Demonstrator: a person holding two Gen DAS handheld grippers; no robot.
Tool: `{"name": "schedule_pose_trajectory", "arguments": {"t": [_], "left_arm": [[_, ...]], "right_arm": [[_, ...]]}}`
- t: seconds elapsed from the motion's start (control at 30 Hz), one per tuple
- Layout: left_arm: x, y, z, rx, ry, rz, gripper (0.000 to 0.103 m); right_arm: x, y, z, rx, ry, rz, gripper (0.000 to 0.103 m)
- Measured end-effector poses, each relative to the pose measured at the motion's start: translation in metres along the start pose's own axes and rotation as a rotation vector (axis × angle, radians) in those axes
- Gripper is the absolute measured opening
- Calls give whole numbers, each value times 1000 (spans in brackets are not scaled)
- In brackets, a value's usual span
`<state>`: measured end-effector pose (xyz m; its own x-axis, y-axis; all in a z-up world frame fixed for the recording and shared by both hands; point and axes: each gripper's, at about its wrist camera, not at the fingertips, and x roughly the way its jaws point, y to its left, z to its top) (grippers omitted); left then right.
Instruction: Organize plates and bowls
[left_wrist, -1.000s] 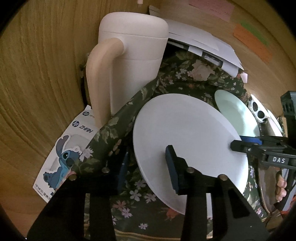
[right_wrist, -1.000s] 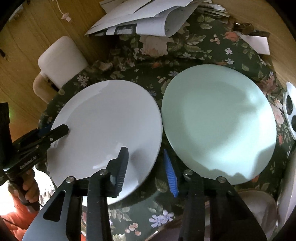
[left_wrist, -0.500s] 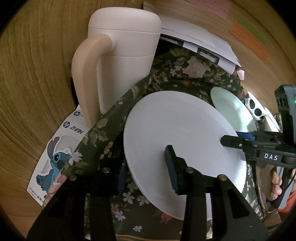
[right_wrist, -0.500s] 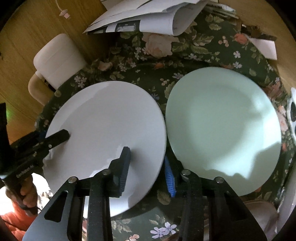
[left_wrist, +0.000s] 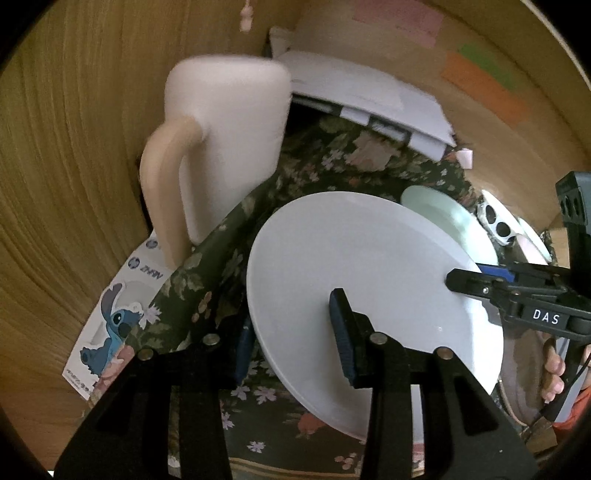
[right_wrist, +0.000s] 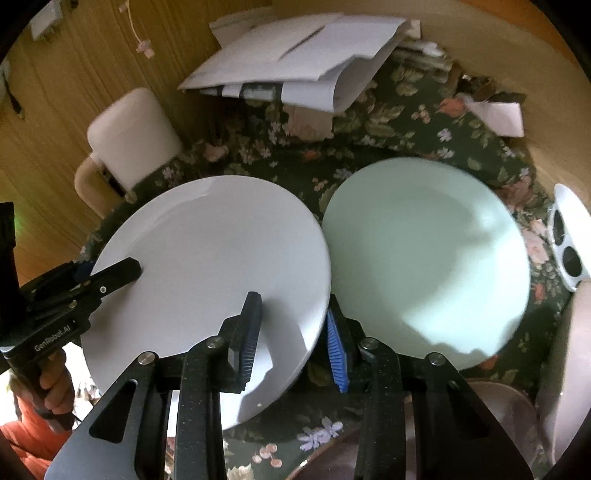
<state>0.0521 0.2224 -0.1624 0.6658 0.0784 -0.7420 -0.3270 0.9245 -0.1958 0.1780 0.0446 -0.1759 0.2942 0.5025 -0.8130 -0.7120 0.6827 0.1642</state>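
Observation:
A white plate (left_wrist: 354, 280) (right_wrist: 207, 258) is held off the flowered cloth, tilted. My left gripper (left_wrist: 291, 332) straddles its left rim, one finger over and one under, and grips it. My right gripper (right_wrist: 291, 332) straddles the opposite rim, its jaws on either side of the edge. A pale green plate (right_wrist: 424, 258) lies flat on the cloth just right of the white plate; it also shows in the left wrist view (left_wrist: 447, 218). Each gripper shows in the other's view, the right one (left_wrist: 480, 284) and the left one (right_wrist: 110, 273).
A cream jug with a handle (left_wrist: 221, 147) (right_wrist: 129, 129) stands at the cloth's left edge. A pile of white papers (right_wrist: 295, 62) lies at the back. A black-and-white spotted dish (right_wrist: 569, 240) and pinkish bowls (right_wrist: 509, 413) sit at the right. A Stitch card (left_wrist: 114, 317) lies at the left.
Both grippers have risen with the white plate between them. The plate's right edge is now lifted and overlaps the green plate's rim. The green plate has not moved.

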Motion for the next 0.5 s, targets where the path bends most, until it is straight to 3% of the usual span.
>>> {"name": "schedule_pose_trajectory", "arguments": {"t": [0.5], "left_arm": [[-24,-46,7,64,-60,-58,39]], "right_arm": [[-67,-16,-24,52,-122,-53,31]]}}
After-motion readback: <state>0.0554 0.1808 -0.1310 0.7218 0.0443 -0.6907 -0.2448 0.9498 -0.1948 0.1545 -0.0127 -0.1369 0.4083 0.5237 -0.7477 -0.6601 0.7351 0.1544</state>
